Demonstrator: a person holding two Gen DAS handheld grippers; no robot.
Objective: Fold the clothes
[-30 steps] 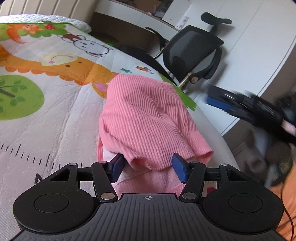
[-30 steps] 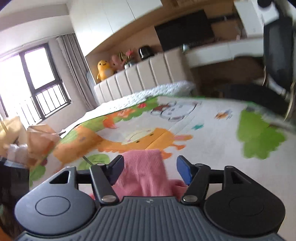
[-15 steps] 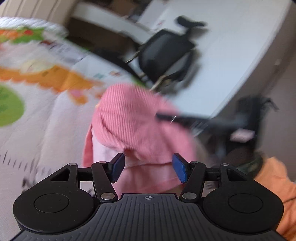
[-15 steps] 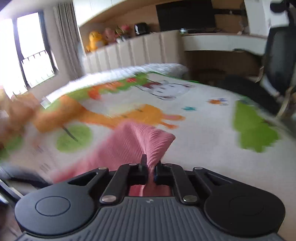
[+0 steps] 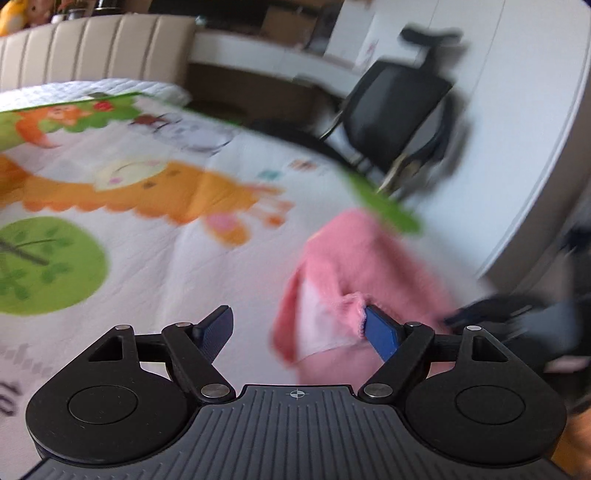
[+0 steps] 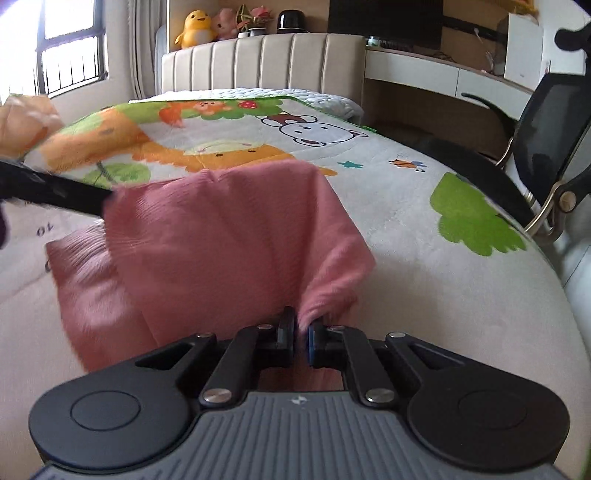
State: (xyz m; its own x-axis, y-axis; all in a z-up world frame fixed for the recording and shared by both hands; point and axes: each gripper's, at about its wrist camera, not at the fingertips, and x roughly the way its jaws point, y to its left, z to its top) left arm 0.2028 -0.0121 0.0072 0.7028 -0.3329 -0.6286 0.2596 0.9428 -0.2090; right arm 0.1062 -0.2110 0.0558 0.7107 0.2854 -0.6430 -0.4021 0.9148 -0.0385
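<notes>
In the right wrist view, the right gripper (image 6: 301, 341) sits at the bottom centre of the frame with its 2 fingers pinched nearly together on a bunched edge of the pink sweater (image 6: 229, 236). The ribbed fabric rises from the pinch and spreads up and to the left across the middle of the frame, partly lifted off the bed (image 6: 424, 236), with a lower layer lying flat on the blanket at the left. A dark bar, blurred, crosses the left edge of the frame and meets the sweater's left side; it looks like part of the other gripper, but I cannot tell for sure.

In the left wrist view, the left gripper (image 5: 299, 332) is at the bottom centre, its 2 fingers spread wide. The right-hand blue pad (image 5: 382, 332) touches a curled hem of the sweater (image 5: 354, 266), which lies right of centre near the edge of the bed (image 5: 147, 258); nothing is between the pads except bare blanket and part of the garment. This view is blurred.

Beyond the sweater, the cartoon blanket (image 6: 221, 144) with an orange animal and green patches covers the bed. Farther back stand a padded headboard (image 6: 262, 62) at upper centre, a yellow plush chick (image 6: 195, 24) above it, and an office chair (image 6: 554, 140) at the right edge.
</notes>
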